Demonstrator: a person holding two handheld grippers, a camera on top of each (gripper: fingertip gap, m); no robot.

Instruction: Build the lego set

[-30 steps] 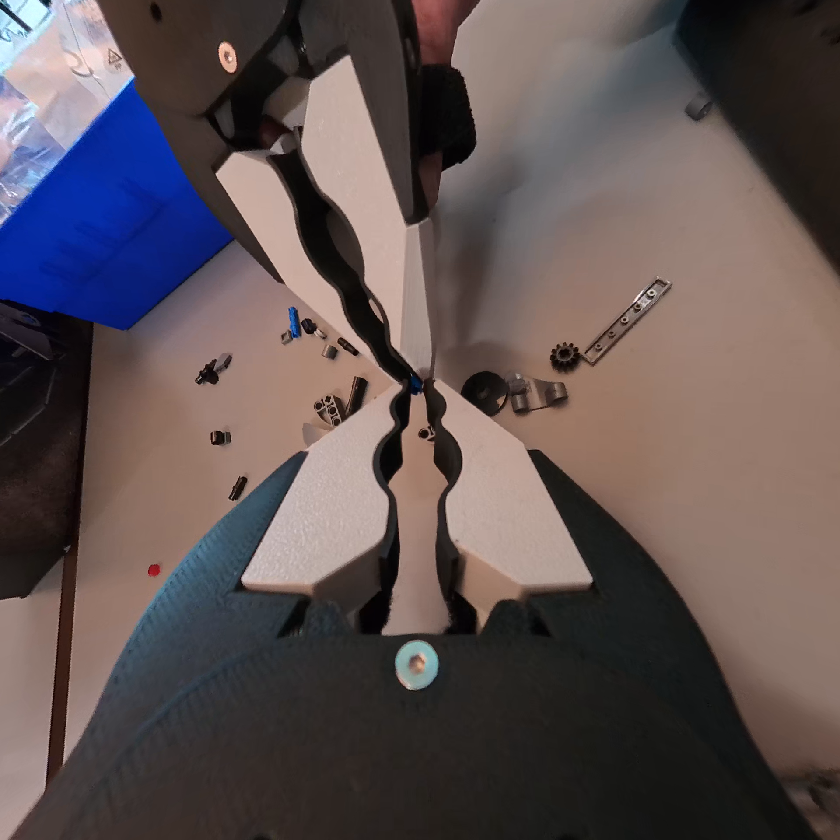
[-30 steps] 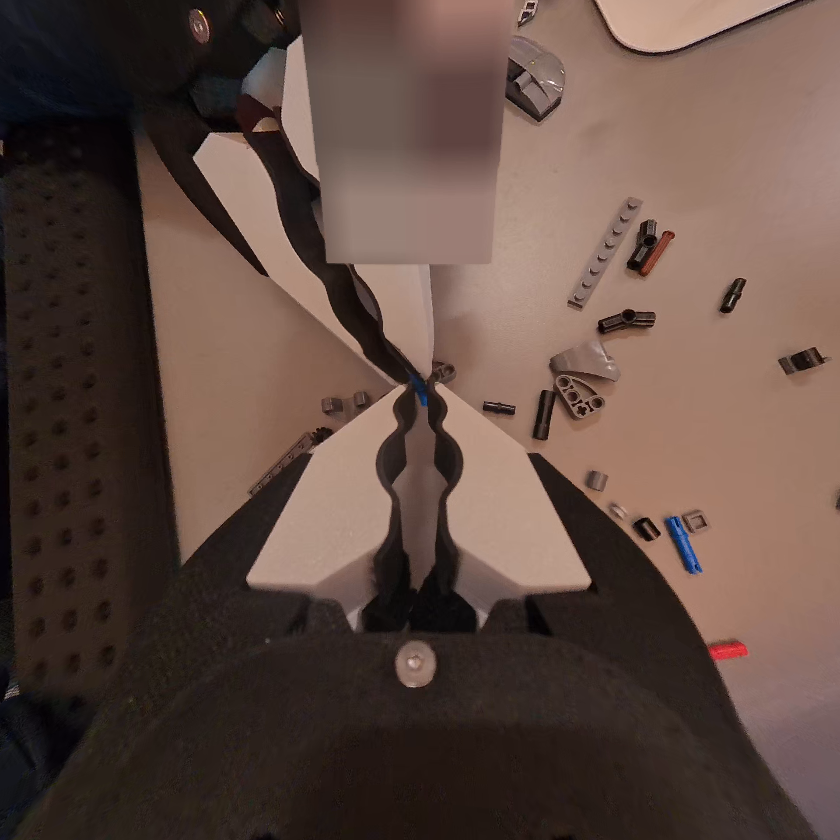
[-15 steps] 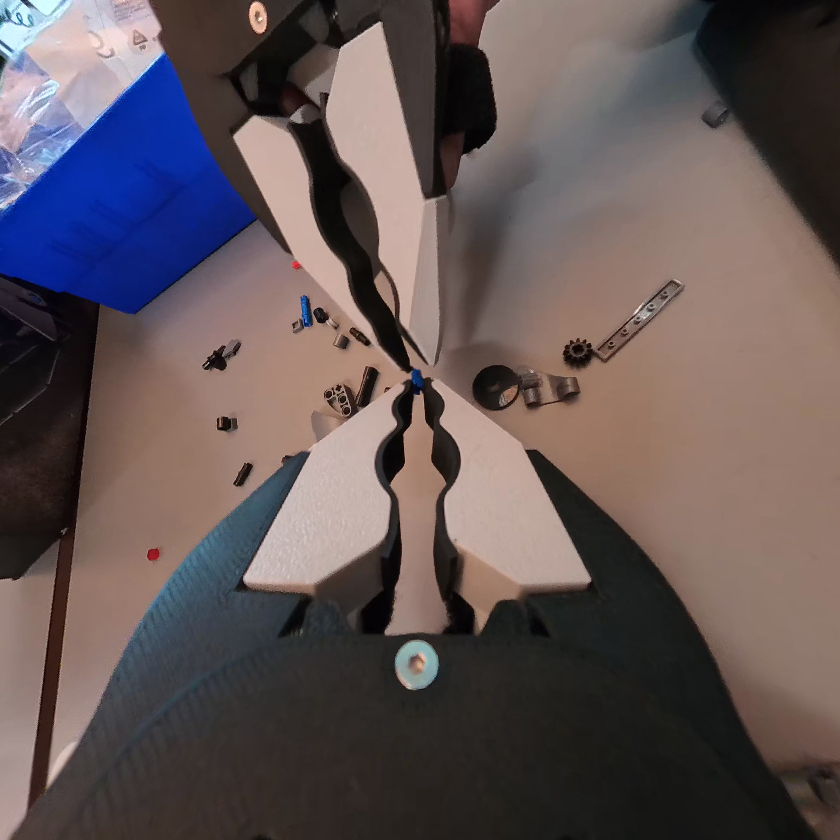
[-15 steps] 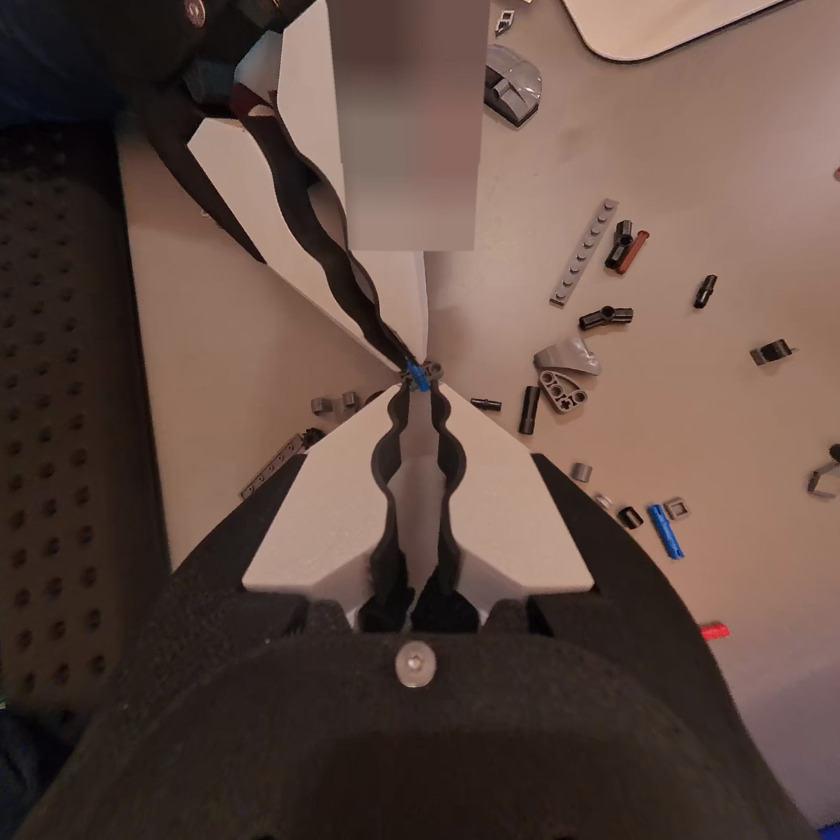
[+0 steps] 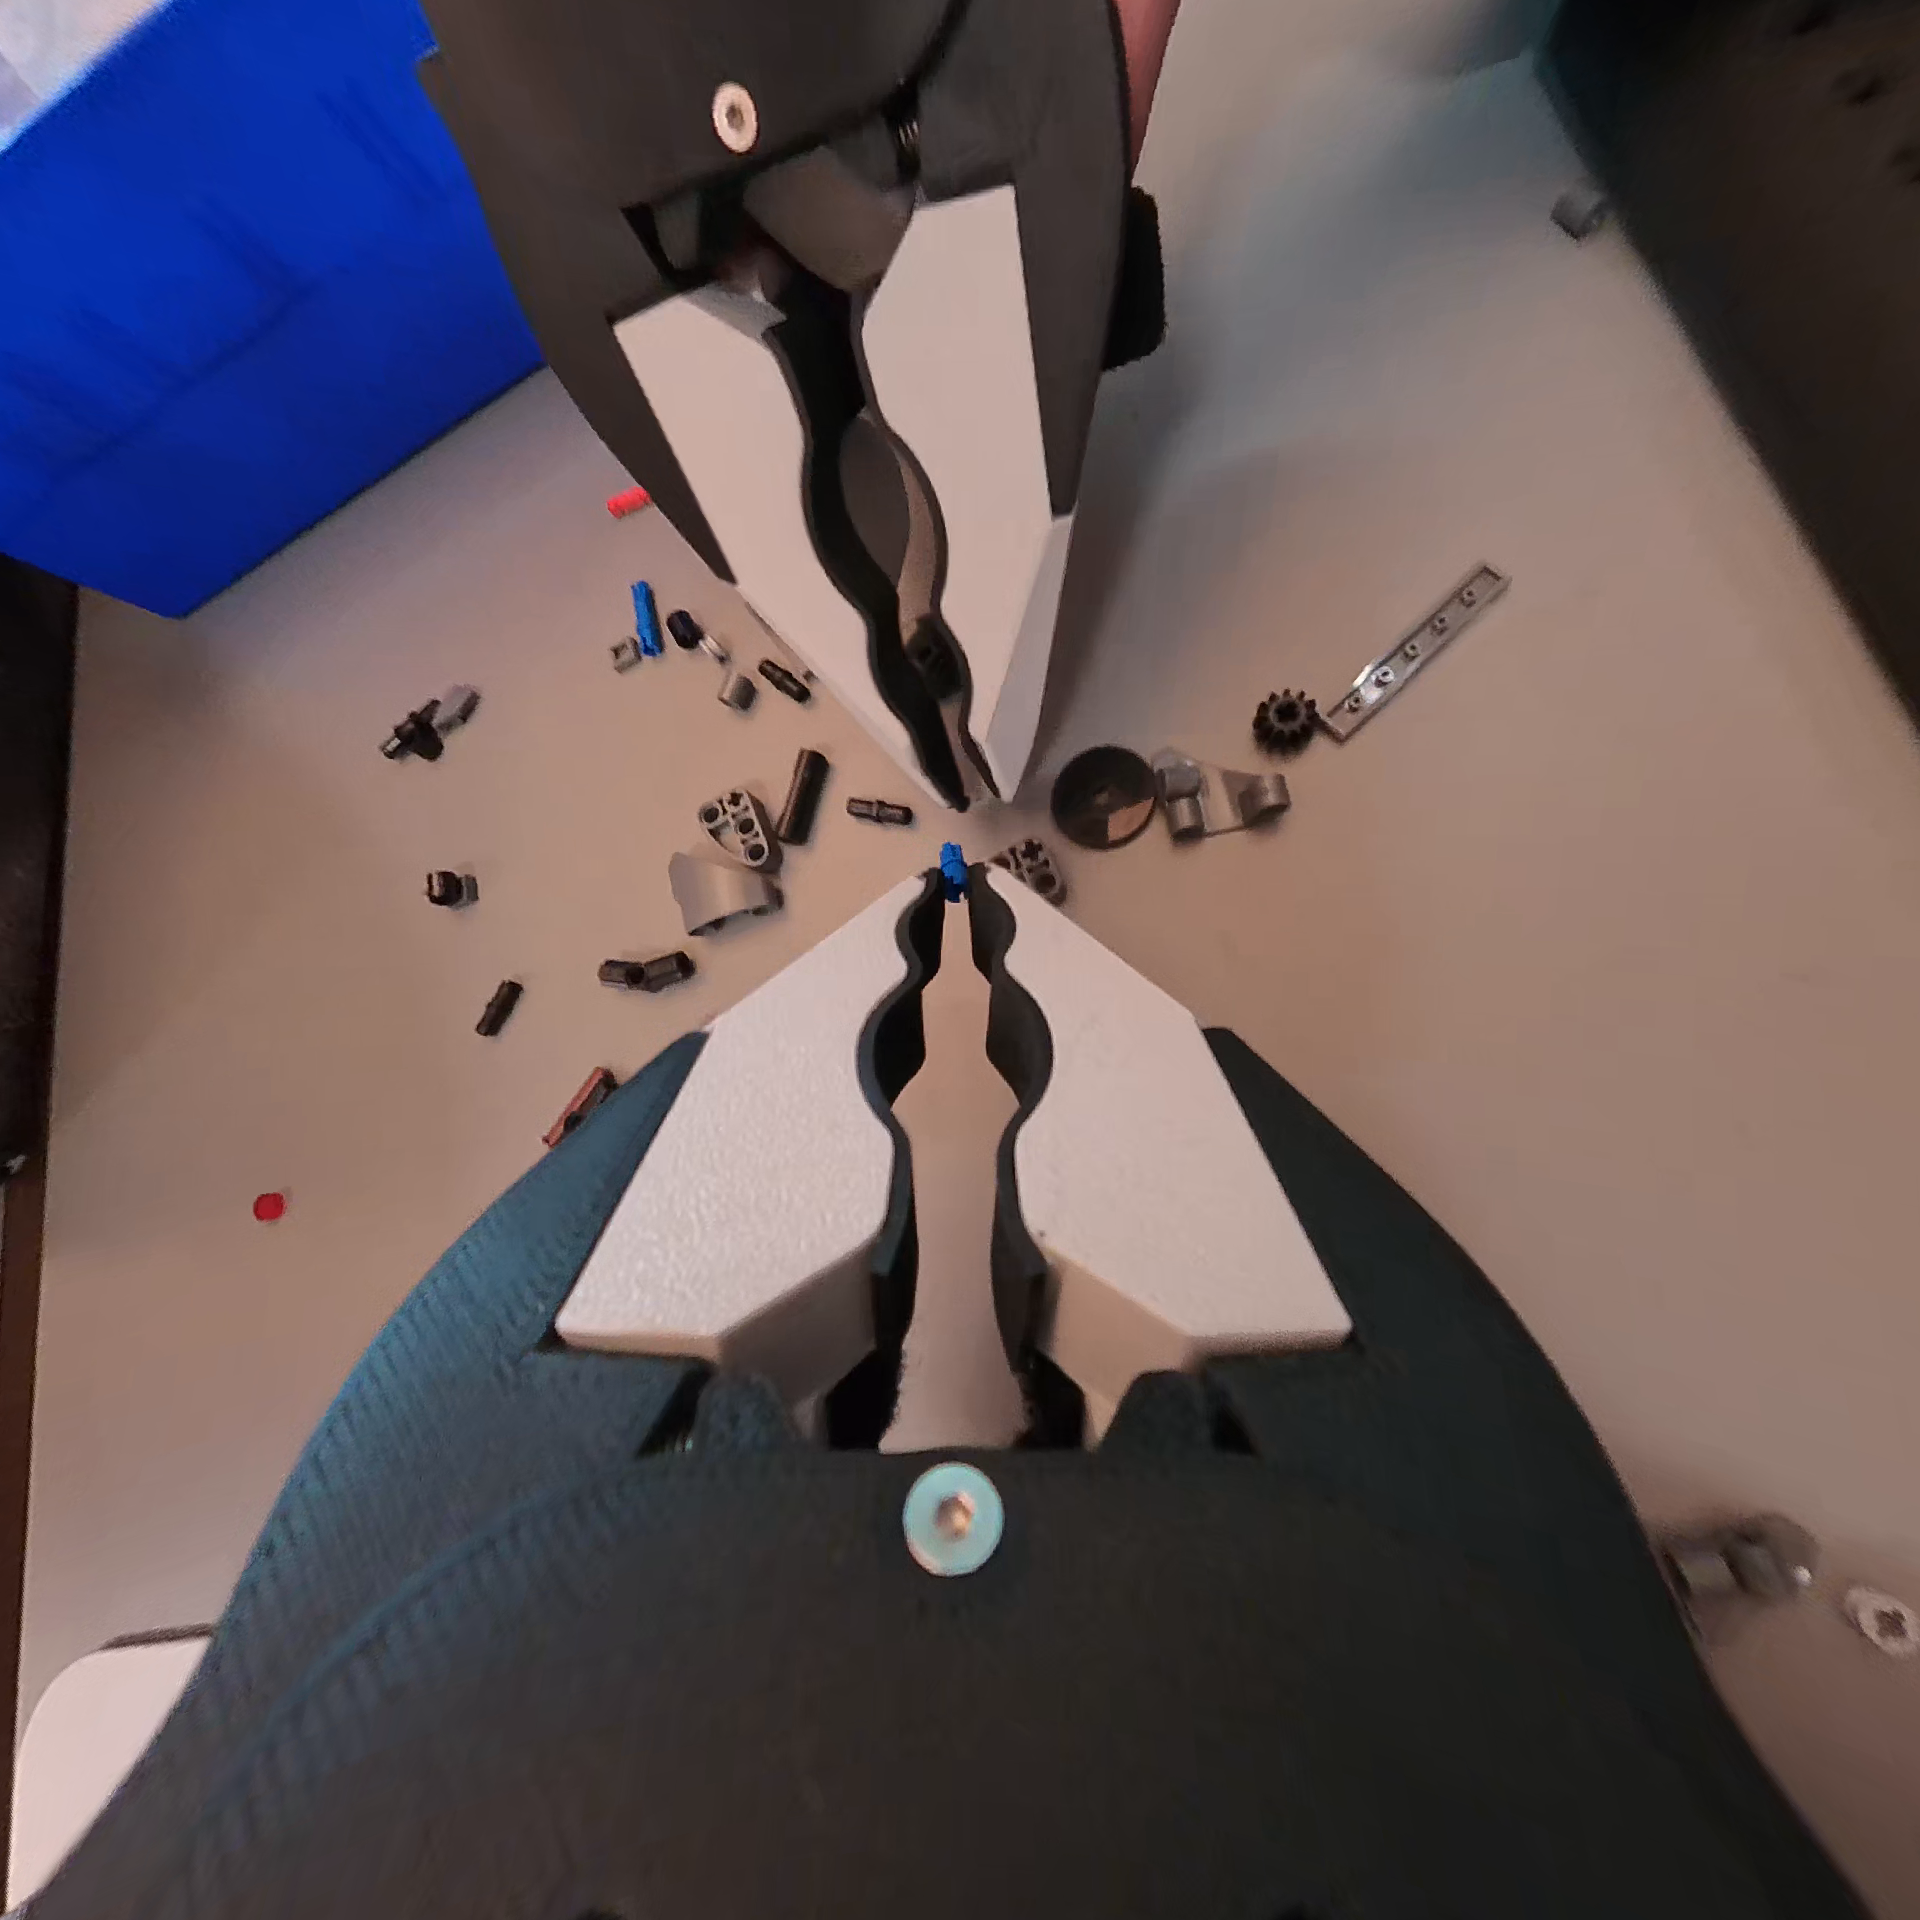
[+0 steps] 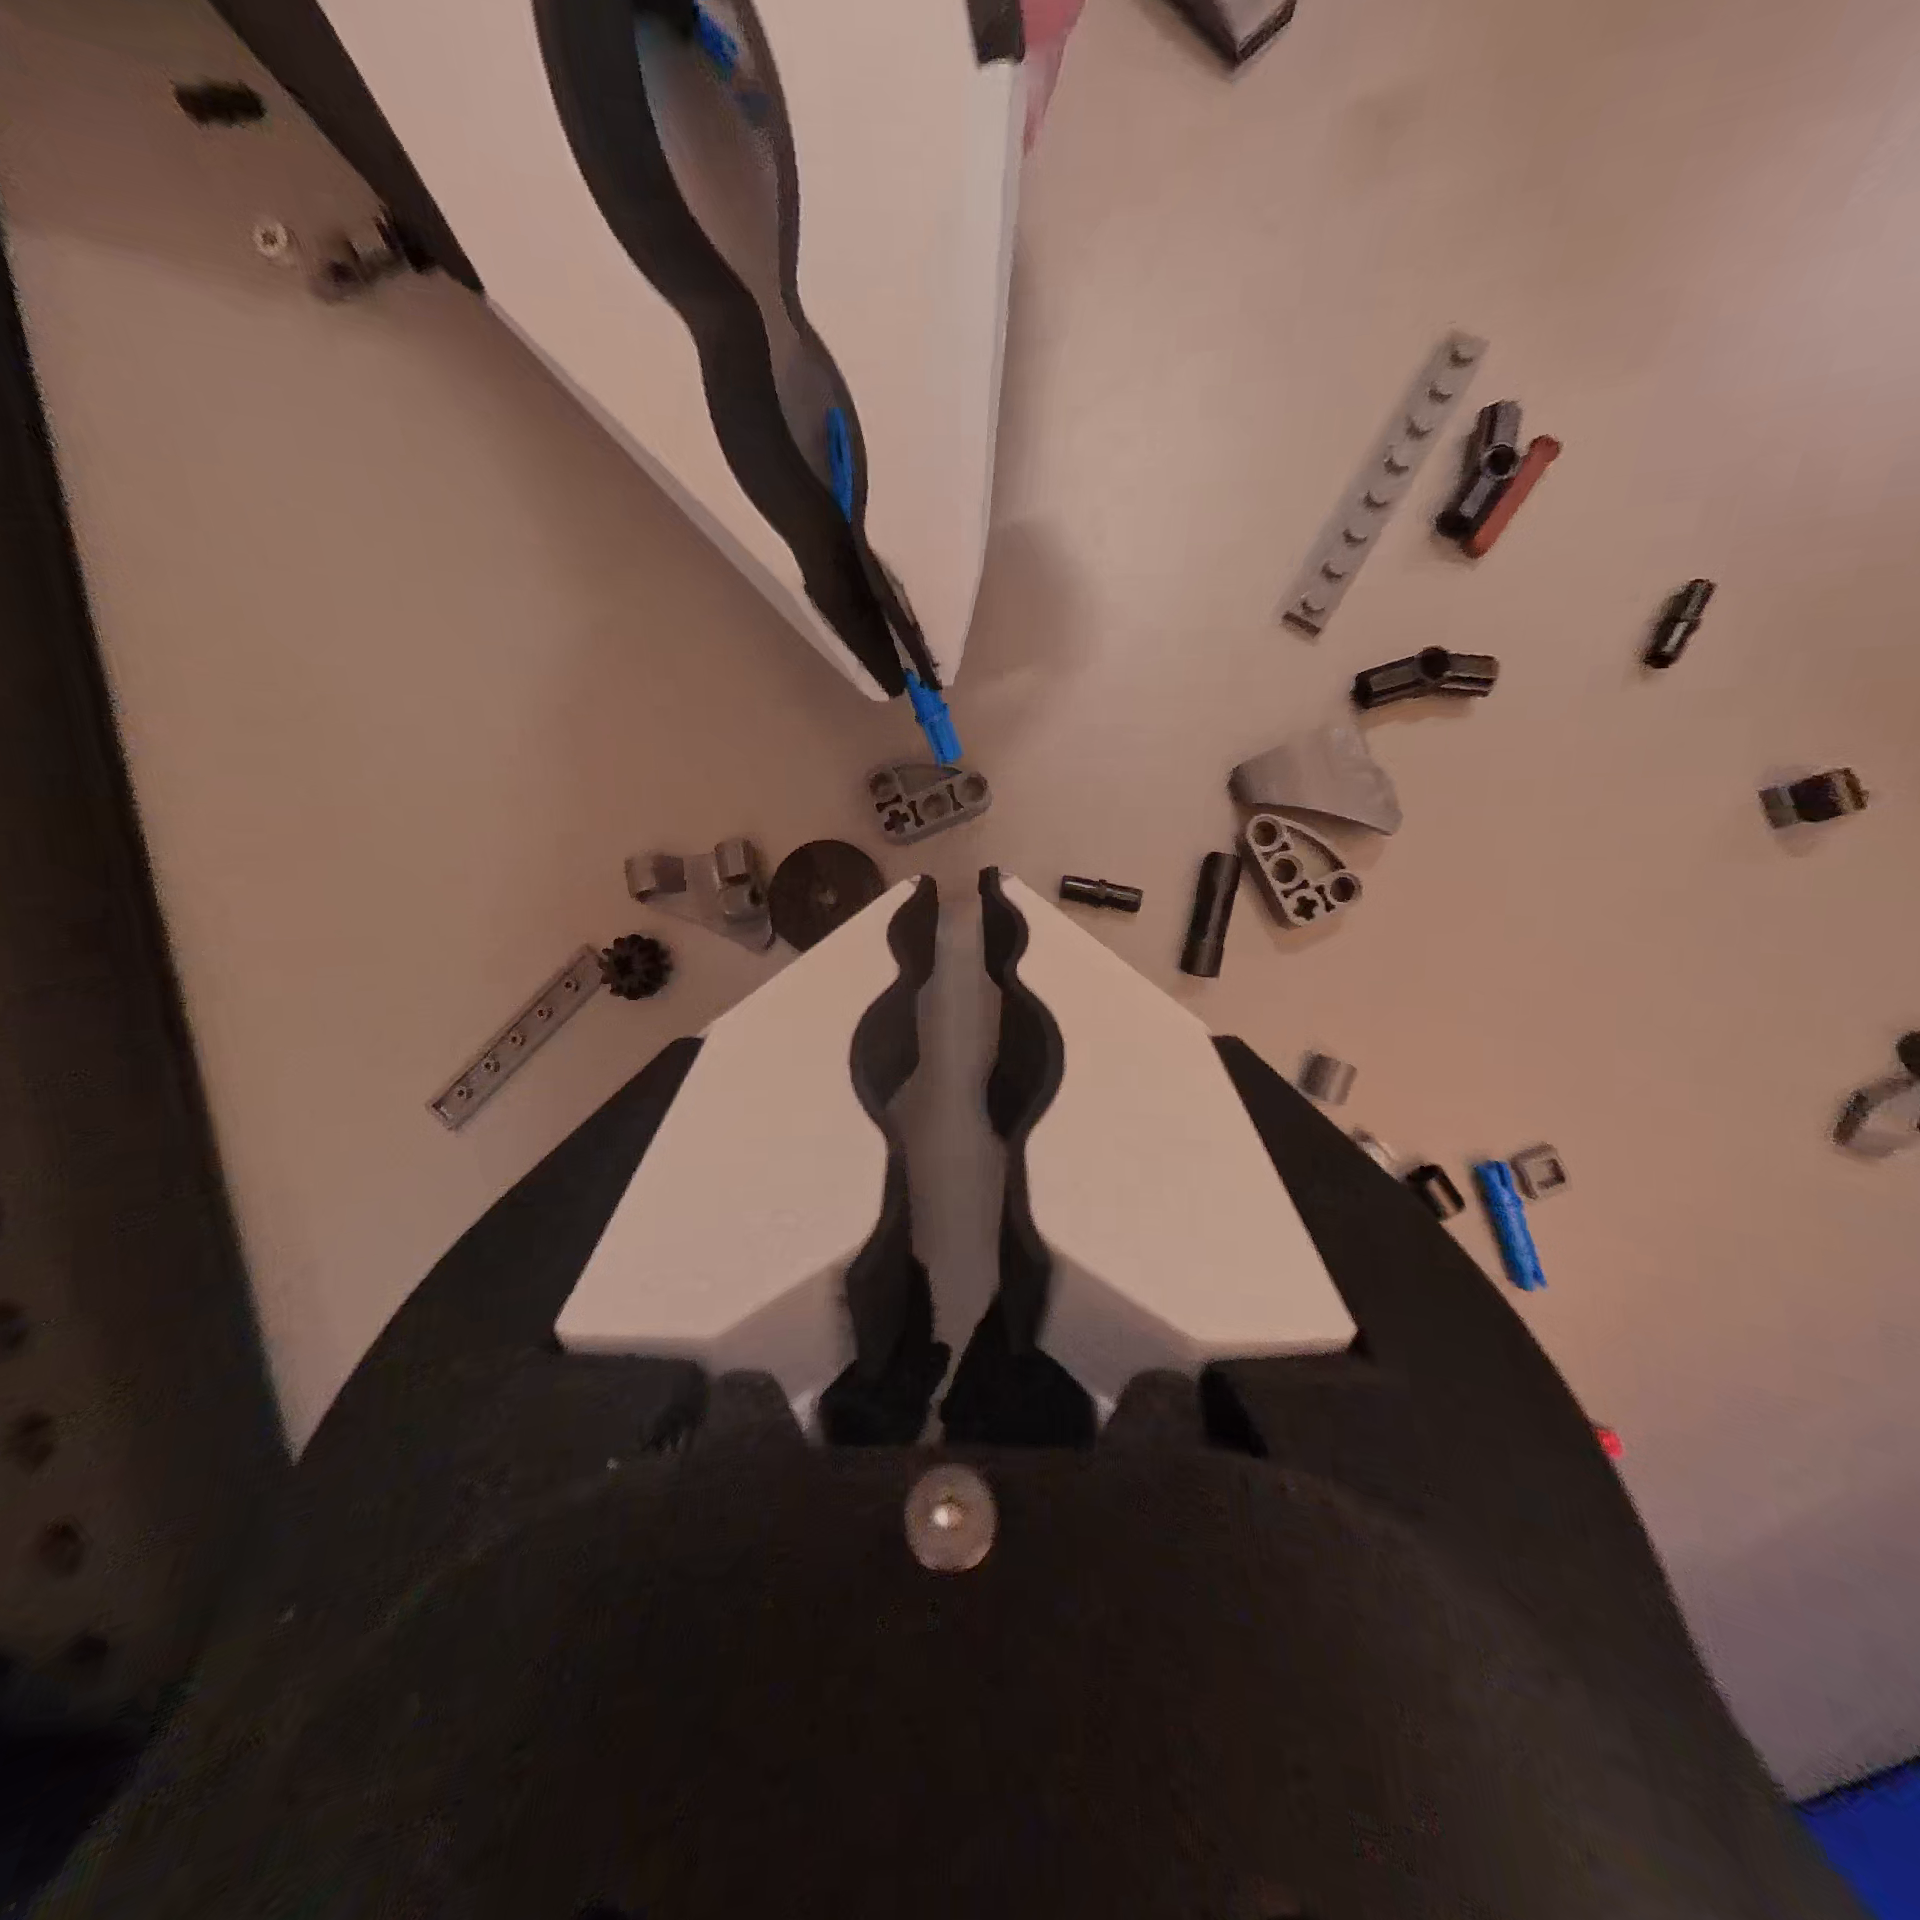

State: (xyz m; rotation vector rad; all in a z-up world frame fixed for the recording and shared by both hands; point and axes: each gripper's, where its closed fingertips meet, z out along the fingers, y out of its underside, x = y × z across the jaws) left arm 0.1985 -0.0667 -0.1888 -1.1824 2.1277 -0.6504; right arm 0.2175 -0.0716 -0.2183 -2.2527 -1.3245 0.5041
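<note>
My left gripper (image 5: pixel 951 888) is shut on a small blue pin (image 5: pixel 952 865), which sticks out past its tips. In the right wrist view it comes in from the top (image 6: pixel 914 675) with the pin (image 6: pixel 932 722) pointing down at a small grey three-hole beam (image 6: pixel 928 802) lying on the table. The beam also shows in the left wrist view (image 5: pixel 1031 865), just right of my left fingertips. My right gripper (image 6: pixel 956 883) has a narrow gap between its tips and nothing in it. It faces the left gripper from the top of the left wrist view (image 5: pixel 971 798), a short way off.
Several loose parts lie scattered on the beige table: a long grey plate (image 6: pixel 1382 488), a second grey beam (image 6: pixel 1299 868), another blue pin (image 6: pixel 1512 1226), a black gear (image 5: pixel 1285 717) and a black disc (image 5: pixel 1101 800). A blue bin (image 5: pixel 208 312) stands far left. Some 4 cm of space lies between my two pairs of fingers. From the right gripper's tips to the black gear (image 5: pixel 1285 717) is close to 6 cm. It turns up in the right wrist view (image 6: pixel 623 964) as well.
The two grippers have drawn apart. The grey beam that was at the meeting tips now lies on the table. The blue pin stays in my left gripper.
</note>
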